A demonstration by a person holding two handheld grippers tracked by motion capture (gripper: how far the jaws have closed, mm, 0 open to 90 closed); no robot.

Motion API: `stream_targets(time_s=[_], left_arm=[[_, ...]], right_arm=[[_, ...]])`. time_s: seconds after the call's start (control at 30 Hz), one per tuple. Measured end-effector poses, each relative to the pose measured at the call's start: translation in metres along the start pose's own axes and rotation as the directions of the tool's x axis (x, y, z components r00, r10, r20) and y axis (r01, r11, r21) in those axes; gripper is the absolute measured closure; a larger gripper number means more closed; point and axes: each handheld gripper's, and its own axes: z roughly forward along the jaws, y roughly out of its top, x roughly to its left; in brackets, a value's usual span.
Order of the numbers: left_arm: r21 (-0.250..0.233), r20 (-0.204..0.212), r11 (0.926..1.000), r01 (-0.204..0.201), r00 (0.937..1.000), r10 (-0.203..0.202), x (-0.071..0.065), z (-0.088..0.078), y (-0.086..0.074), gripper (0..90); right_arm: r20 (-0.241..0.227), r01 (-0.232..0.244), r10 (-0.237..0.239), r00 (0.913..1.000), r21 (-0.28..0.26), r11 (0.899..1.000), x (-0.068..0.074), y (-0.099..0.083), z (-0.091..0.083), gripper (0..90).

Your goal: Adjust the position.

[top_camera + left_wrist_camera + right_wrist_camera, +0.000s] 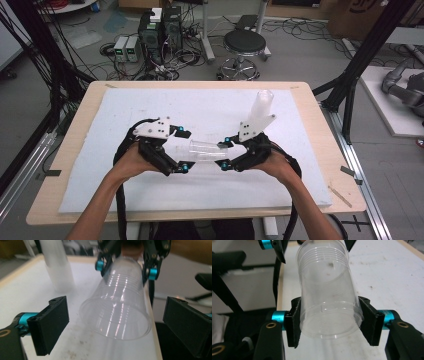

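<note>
While the right gripper (329, 322) clamps the clear plastic cup (327, 292) near its base, one black pad pressed against each side of the wall, the cup lies roughly level above the worktop (300, 100) — its open mouth turned toward the left gripper (115, 325). In the left gripper view the mouth of the cup sits between the two wide-spread jaws, with a clear gap to each pad; neither pad touches the rim. In the high view both grippers face each other over the white mat (125, 107), the cup (207, 150) bridging the space between them, and a hand grips each tool from the near edge. Beyond the right gripper's jaws, on the far side of the mat, stands an upright stack of cloudy plastic cups (263, 105) — well apart from the held cup. In the left gripper view the same stack (56, 265) appears blurred, to the left of the jaws. The mat shows faint grey smudges beneath the cup.
</note>
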Motion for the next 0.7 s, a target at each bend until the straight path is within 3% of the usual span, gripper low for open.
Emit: stream_targets(time_s=[0.13,0.33,0.5,0.63,0.7], left_arm=[[-0.092,-0.004,0.9953,0.027,0.9996,-0.028,-0.001,-0.004,-0.014,6.6],[-0.232,-0.007,0.9697,0.075,0.9969,-0.079,-0.005,-0.003,-0.037,6.6],[-0.248,0.009,0.9636,0.1,0.9949,-0.101,-0.006,0.005,-0.047,6.6],[-0.279,0.03,0.9535,0.115,0.9934,-0.111,-0.008,0.01,-0.05,6.6],[-0.277,0.031,0.9543,0.113,0.9935,-0.109,-0.008,0.013,-0.05,6.6]], right_arm=[[-0.018,-0.01,0.009,0.9998,-0.085,0.996,0.0,-0.012,-0.001,42.4],[-0.038,-0.035,0.029,0.9989,-0.188,0.982,-0.002,-0.024,0.001,42.4],[-0.067,-0.046,0.031,0.9973,-0.247,0.968,-0.002,-0.03,0.005,42.4],[-0.083,-0.06,0.038,0.9958,-0.281,0.958,-0.002,-0.033,0.006,42.4],[-0.089,-0.062,0.037,0.9954,-0.298,0.953,-0.003,-0.034,0.006,42.4]])
